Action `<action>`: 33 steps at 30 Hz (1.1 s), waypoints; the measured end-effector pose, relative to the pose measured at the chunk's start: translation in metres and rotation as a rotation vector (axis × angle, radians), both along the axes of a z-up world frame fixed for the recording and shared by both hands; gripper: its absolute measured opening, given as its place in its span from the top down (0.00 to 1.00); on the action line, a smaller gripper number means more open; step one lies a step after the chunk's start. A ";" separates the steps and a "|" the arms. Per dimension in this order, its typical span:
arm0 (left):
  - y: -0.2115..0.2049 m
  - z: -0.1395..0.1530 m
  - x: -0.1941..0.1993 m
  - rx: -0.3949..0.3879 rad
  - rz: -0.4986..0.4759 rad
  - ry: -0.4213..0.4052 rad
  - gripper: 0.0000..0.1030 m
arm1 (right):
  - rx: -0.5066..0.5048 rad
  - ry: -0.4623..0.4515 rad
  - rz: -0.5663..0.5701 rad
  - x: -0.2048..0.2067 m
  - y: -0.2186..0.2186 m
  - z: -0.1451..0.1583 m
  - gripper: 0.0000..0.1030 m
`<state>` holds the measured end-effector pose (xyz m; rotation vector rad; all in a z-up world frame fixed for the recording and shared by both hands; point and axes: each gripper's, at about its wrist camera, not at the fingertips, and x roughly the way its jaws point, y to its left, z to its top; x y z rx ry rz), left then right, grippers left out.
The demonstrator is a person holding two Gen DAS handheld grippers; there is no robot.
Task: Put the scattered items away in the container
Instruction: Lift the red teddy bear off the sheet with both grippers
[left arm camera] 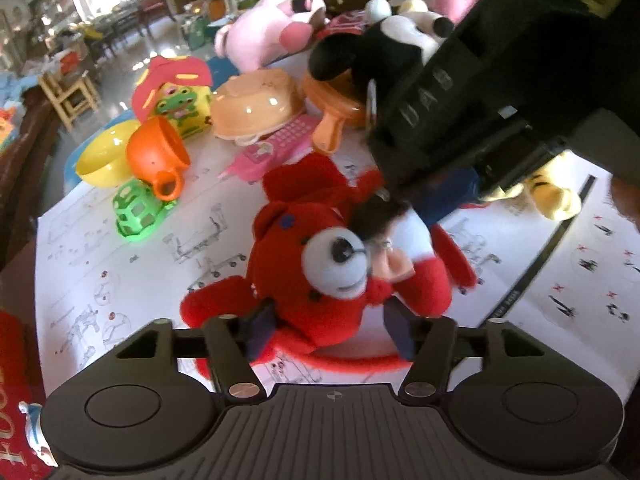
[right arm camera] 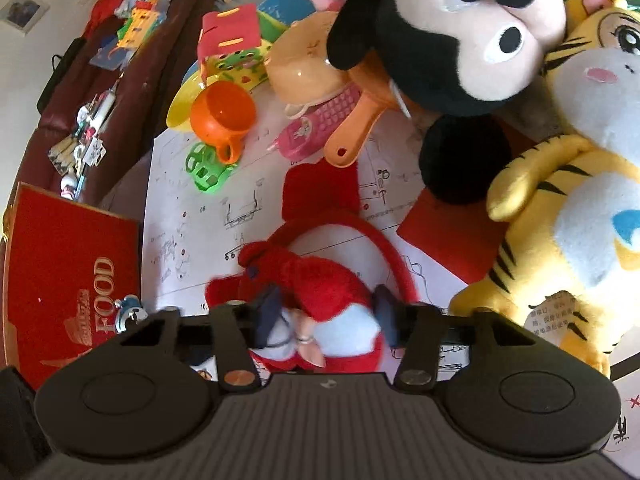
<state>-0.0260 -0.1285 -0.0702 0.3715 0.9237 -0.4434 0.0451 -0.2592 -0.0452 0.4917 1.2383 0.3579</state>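
Note:
A red plush bear [left arm camera: 320, 264] with a white muzzle and a long red strap lies on the white instruction sheet [left arm camera: 120, 272]. My left gripper [left arm camera: 328, 330] has its jaws on both sides of the bear's lower body. My right gripper [right arm camera: 326, 316] is closed around the same bear [right arm camera: 332, 304] from above; its black body [left arm camera: 460, 92] fills the upper right of the left wrist view. The red FOOD box [right arm camera: 68, 280] lies at the left.
Scattered toys lie behind: an orange cup [right arm camera: 222, 118], a green toy car [right arm camera: 206, 166], a yellow bowl [left arm camera: 102, 156], a pink toy phone [right arm camera: 316, 126], an orange pan [right arm camera: 352, 136], a Mickey plush [right arm camera: 448, 40], a tiger plush [right arm camera: 572, 208], a pink plush [left arm camera: 272, 24].

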 end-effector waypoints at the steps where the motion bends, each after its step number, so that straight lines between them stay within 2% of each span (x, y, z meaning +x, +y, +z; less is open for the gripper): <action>1: -0.001 -0.001 0.000 0.003 -0.003 0.002 0.28 | -0.003 0.012 0.007 0.001 0.000 -0.002 0.61; 2: -0.001 -0.002 0.000 0.007 -0.011 -0.002 0.28 | 0.004 0.025 0.008 0.000 -0.001 -0.004 0.61; 3: -0.003 -0.002 -0.001 0.018 -0.020 -0.016 0.41 | 0.001 0.024 0.008 -0.001 -0.001 -0.004 0.61; 8: 0.003 -0.002 0.003 0.017 -0.011 -0.008 0.59 | 0.001 0.016 -0.001 0.001 -0.004 -0.003 0.56; 11: 0.008 -0.002 0.009 0.005 -0.004 0.012 0.56 | 0.001 0.009 -0.011 0.004 -0.002 -0.005 0.54; 13: 0.006 -0.002 0.012 0.010 0.005 0.015 0.42 | -0.018 -0.004 0.004 0.004 0.003 -0.006 0.54; 14: 0.005 -0.003 0.014 0.014 0.009 0.017 0.39 | -0.030 -0.020 0.012 0.003 0.006 -0.005 0.55; 17: -0.001 -0.008 0.015 0.047 0.008 0.006 0.37 | -0.053 -0.040 0.033 0.001 0.013 -0.005 0.56; 18: -0.002 -0.008 0.015 0.060 0.007 -0.003 0.49 | -0.055 -0.041 0.033 0.001 0.013 -0.005 0.56; 21: -0.002 -0.007 0.015 0.076 0.015 -0.013 0.59 | -0.057 -0.033 0.028 0.002 0.013 -0.004 0.56; 29: 0.003 0.000 0.014 0.052 0.048 -0.009 0.66 | -0.054 -0.032 0.028 -0.001 0.016 0.004 0.57; 33: 0.006 0.009 0.005 0.044 0.059 -0.042 0.66 | -0.039 -0.038 0.024 -0.005 0.015 0.010 0.57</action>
